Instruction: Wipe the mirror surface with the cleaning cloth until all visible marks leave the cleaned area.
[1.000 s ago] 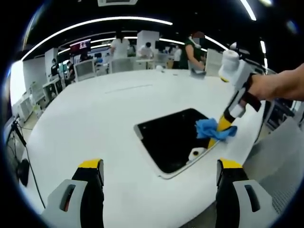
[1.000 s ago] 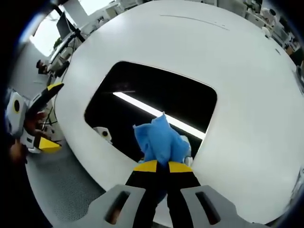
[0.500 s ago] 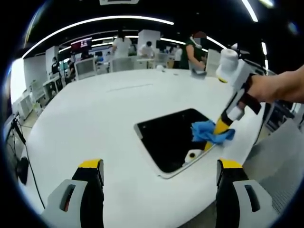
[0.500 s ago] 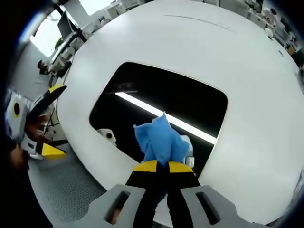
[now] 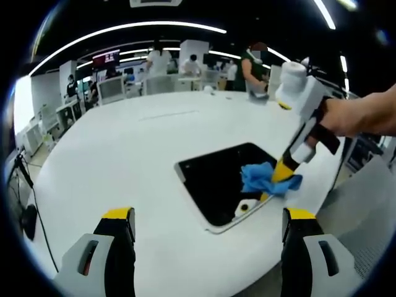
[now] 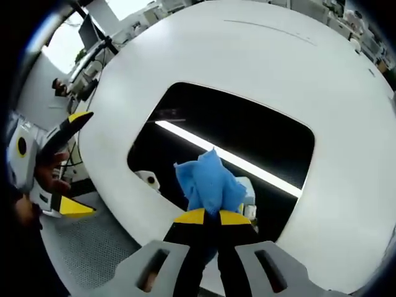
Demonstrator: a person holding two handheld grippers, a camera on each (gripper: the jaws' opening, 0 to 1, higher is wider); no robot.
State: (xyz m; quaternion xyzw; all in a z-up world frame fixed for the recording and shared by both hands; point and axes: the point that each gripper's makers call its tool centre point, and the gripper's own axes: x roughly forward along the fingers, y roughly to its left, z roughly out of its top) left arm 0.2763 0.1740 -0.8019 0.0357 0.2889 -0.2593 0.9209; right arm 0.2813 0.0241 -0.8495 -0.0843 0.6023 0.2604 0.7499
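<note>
The mirror (image 5: 226,179) lies flat on the white bench (image 5: 136,148), near the bench edge closest to the person. Its glass reads dark and reflects a ceiling light strip. The cloth (image 6: 210,185) is a soft blue rag, bunched into a wad and resting on the glass near the mirror's near edge.

The right tongs (image 6: 206,216) are clenched on the cloth, with the wad protruding past the yellow tips. The left tongs (image 5: 207,223) are released and carry nothing, jaws wide apart, held off the bench edge short of the mirror.

Handling, as judged:
- Cloth: light, limp, compressible. It has no stiffness of its own, so grip it deep in the bunch, as now, leaving a pad of fabric ahead of the tips.
- Mirror: rigid, smooth, probably slippery and breakable. Press through the fabric only; hard tips on the glass could scratch it.
- The mirror appears unsecured. Strong strokes toward the bench edge could slide it.
</note>
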